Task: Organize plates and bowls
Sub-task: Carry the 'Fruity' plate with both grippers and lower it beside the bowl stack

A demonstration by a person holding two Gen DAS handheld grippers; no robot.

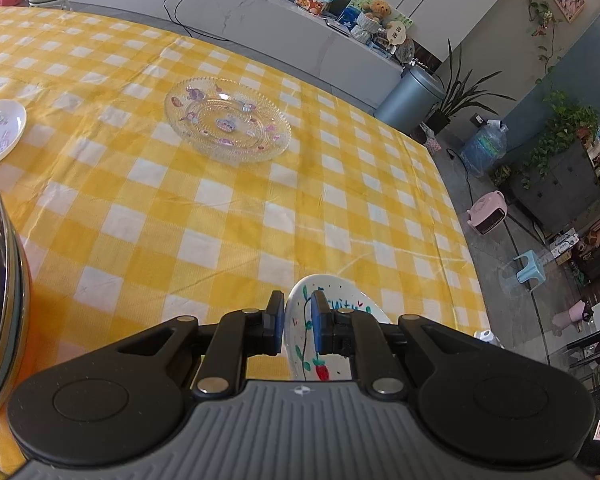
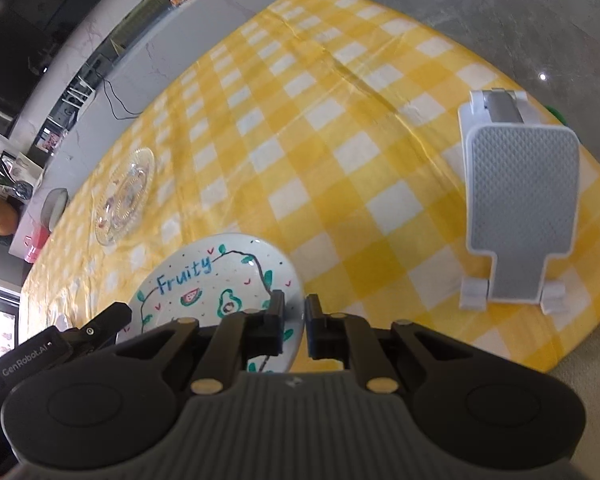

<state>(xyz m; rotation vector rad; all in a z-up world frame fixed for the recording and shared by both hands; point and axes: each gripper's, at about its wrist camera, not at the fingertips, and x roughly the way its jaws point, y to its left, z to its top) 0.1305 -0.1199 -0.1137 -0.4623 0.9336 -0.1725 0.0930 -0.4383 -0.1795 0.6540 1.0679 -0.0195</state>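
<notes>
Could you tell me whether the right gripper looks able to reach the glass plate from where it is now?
Probably yes: the right gripper is empty, and only bare tablecloth lies before the glass plate, past the Fruity plate.

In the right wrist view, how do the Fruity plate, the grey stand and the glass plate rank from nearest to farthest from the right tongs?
1. Fruity plate, at the right tongs.
2. Grey stand, to the right.
3. Glass plate, far left.
</notes>
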